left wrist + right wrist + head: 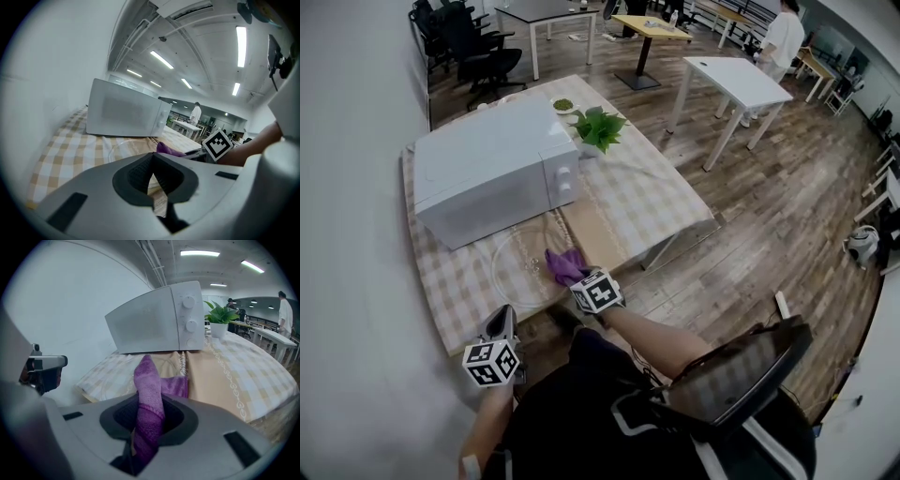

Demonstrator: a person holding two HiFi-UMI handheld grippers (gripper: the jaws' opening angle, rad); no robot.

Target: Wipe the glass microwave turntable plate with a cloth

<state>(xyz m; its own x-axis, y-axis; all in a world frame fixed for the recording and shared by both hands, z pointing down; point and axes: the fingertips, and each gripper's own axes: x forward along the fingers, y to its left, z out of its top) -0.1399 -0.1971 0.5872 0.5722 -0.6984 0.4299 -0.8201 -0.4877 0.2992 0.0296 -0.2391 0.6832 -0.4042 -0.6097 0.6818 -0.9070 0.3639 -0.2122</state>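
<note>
The clear glass turntable plate [523,269] lies flat on the checked tablecloth [649,199], in front of the white microwave [492,169]. My right gripper [578,277] is shut on a purple cloth [563,265] that rests on the plate's right rim. In the right gripper view the cloth [150,385] stands pinched between the jaws of the gripper [149,405], with the plate [123,377] faint beyond. My left gripper [501,324] hangs at the table's front edge, near the plate's near side. Its jaws [151,161] are shut on nothing; the plate [123,147] and cloth [167,149] lie ahead.
A potted green plant [598,127] stands right of the microwave, and a tan runner [596,234] crosses the table. A wall borders the left side. White tables and a standing person [784,37] are far back. A dark office chair [741,375] is behind me.
</note>
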